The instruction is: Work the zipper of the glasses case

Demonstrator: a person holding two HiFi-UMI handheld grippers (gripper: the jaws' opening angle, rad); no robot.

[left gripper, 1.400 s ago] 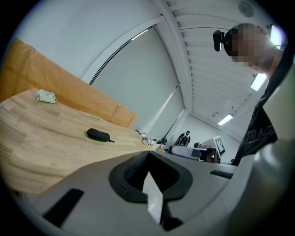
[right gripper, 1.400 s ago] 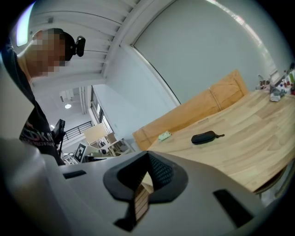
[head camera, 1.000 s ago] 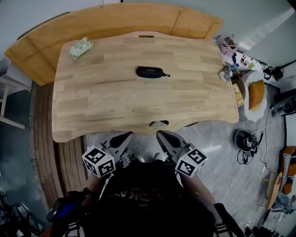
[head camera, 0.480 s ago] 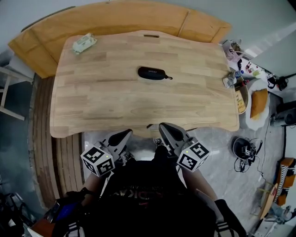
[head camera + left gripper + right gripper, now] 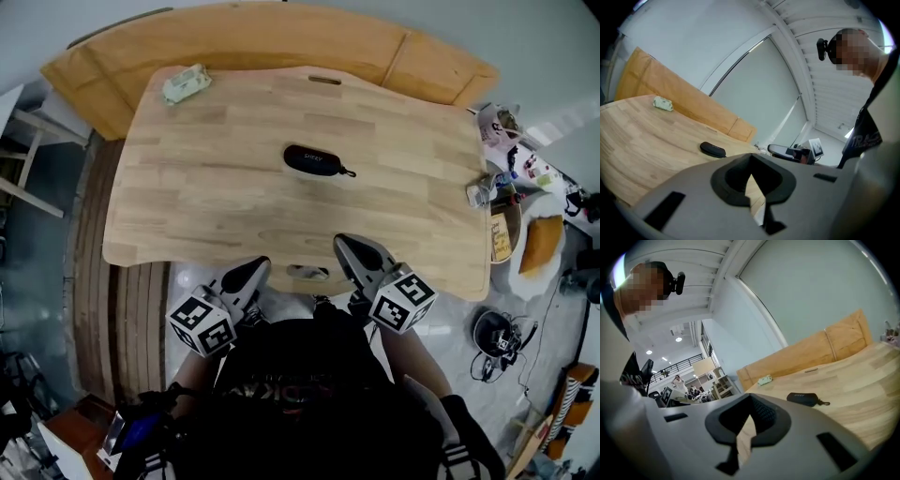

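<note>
Spotting the black glasses case [image 5: 315,160] lying flat near the middle of the wooden table [image 5: 216,206], its small cord [image 5: 349,172] trailing off the right end. Holding the left gripper [image 5: 246,277] just off the table's near edge, jaws pressed together on nothing. Same with the right gripper [image 5: 359,255], over that near edge, jaws closed and empty. Keeping both well apart from the case. Noting a pale green packet [image 5: 185,84] at the far left corner.
</note>
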